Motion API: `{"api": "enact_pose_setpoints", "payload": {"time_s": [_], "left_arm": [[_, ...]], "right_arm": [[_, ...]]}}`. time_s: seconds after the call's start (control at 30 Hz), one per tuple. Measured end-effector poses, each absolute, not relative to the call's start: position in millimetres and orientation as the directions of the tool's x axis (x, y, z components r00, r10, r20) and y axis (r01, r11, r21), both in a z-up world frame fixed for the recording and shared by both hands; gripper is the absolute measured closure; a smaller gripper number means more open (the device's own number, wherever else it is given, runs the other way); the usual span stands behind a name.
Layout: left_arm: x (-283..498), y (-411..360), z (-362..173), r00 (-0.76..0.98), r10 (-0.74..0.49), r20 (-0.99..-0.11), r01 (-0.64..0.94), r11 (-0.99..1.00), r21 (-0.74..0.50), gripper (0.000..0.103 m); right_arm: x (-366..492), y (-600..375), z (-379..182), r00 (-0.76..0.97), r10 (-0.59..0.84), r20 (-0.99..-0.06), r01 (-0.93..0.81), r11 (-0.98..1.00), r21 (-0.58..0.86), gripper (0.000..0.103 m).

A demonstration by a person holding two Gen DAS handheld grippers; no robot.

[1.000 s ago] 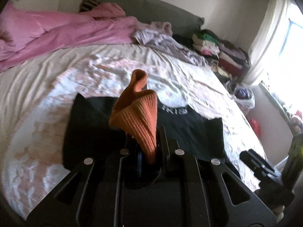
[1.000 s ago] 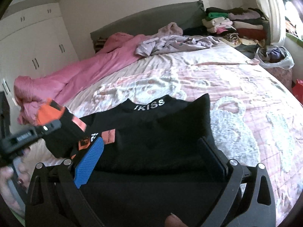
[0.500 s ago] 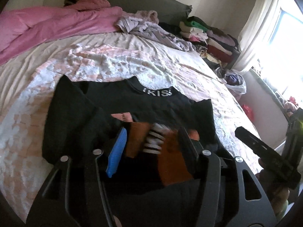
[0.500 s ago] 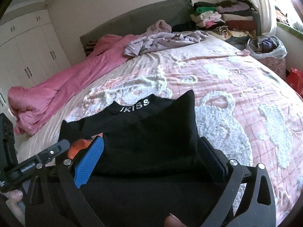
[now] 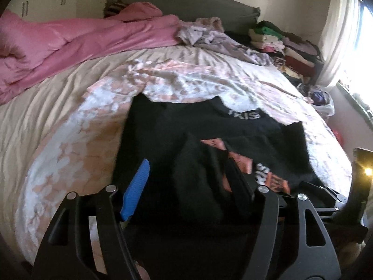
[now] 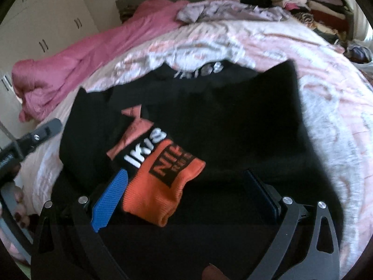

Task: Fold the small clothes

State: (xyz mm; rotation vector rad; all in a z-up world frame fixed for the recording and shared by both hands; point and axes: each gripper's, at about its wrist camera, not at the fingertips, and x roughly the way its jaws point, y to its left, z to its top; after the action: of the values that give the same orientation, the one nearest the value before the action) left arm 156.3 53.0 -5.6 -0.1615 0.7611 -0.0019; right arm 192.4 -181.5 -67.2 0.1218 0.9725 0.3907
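Note:
A black top (image 5: 209, 126) with white collar lettering lies flat on the bed; it also shows in the right wrist view (image 6: 233, 121). Its sleeve with an orange ribbed cuff (image 6: 158, 191) and white lettering lies folded across the body, partly seen in the left wrist view (image 5: 270, 177). My left gripper (image 5: 188, 182) is open and empty over the top's left part. My right gripper (image 6: 184, 191) is open just above the orange cuff, not gripping it.
A pink duvet (image 5: 70, 39) lies along the bed's far left. A lilac garment (image 5: 216, 37) lies near the headboard. Stacked folded clothes (image 5: 286, 46) sit at the far right. The patterned bedspread (image 5: 77, 135) surrounds the top.
My left gripper let go of the orange cuff, which now lies across the black top, and drew back to the left. My right gripper moved in over the cuff.

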Motion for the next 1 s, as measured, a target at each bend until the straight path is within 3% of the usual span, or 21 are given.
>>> {"api": "enact_pose_setpoints", "payload": {"time_s": [0.17,0.23,0.27,0.3,0.33,0.4,0.43,0.47,0.7,1.0], "left_arm": [[153.0,69.7,-6.2,0.728,-0.029,-0.685,-0.092,0.986,-0.140,0.043],[152.5,78.0,-4.9,0.729,-0.020,-0.684,-0.113,0.982,-0.149,0.042],[152.2,81.3,-4.6,0.729,-0.016,-0.684,-0.120,0.981,-0.150,0.042],[151.4,83.9,-4.8,0.730,-0.013,-0.683,-0.124,0.981,-0.151,0.042],[150.6,86.4,-4.4,0.730,-0.009,-0.683,-0.129,0.980,-0.151,0.042],[149.3,90.5,-3.8,0.731,-0.004,-0.683,-0.138,0.978,-0.154,0.042],[149.3,92.3,-3.8,0.730,-0.004,-0.683,-0.141,0.978,-0.156,0.042],[148.9,93.9,-3.6,0.731,-0.003,-0.683,-0.144,0.977,-0.159,0.042],[144.6,103.4,3.6,0.742,-0.001,-0.671,-0.160,0.971,-0.178,0.042],[144.1,101.5,3.2,0.743,-0.018,-0.669,-0.147,0.971,-0.189,0.042]], "right_arm": [[196.8,-175.8,-77.5,0.516,0.348,-0.782,-0.254,0.935,0.248,0.005],[194.4,-171.0,-75.7,0.531,0.355,-0.770,-0.275,0.931,0.239,0.027],[194.1,-168.4,-75.7,0.532,0.359,-0.767,-0.286,0.929,0.236,0.028],[193.5,-165.6,-75.5,0.537,0.357,-0.764,-0.294,0.928,0.226,0.039],[193.0,-164.5,-75.6,0.529,0.380,-0.758,-0.314,0.918,0.241,0.057],[191.8,-162.4,-75.8,0.520,0.418,-0.745,-0.331,0.903,0.275,0.065],[190.9,-160.6,-74.7,0.524,0.423,-0.740,-0.340,0.900,0.273,0.080],[189.4,-157.8,-72.2,0.529,0.438,-0.727,-0.364,0.891,0.272,0.086],[184.7,-161.3,-37.5,0.579,0.479,-0.660,-0.418,0.869,0.264,0.088],[196.8,-193.7,16.2,0.685,0.408,-0.603,-0.410,0.901,0.143,0.088]]}}
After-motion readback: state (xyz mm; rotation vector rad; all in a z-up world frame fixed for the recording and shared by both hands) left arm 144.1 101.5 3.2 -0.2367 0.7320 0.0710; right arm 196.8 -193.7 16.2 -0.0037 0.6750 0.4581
